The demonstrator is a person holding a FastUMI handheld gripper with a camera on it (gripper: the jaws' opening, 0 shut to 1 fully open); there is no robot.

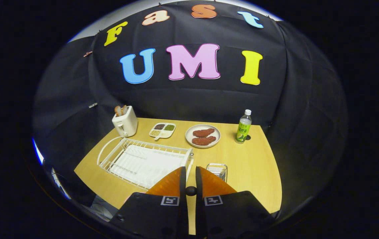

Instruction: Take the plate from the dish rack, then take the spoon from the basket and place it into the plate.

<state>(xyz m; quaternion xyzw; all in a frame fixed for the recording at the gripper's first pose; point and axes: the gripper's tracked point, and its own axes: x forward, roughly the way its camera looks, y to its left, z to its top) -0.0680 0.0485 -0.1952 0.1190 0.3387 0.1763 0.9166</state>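
The white wire dish rack [142, 161] lies on the wooden table, just ahead and left of my fingers, and I see no plate standing in the part that shows. A small wire basket [216, 170] sits just beyond my right finger, partly hidden by it; I cannot make out a spoon in it. My gripper [191, 170] hangs above the table's near edge with its fingers closed to a thin slit. A small dark round thing [191, 191] shows low in that slit, and I cannot tell what it is.
At the back of the table stand a white toaster [125, 123] with bread, a divided condiment dish [162, 130], a plate with two pieces of meat [203, 135] and a green bottle [243, 127]. Bare wood [249, 166] lies right of the basket.
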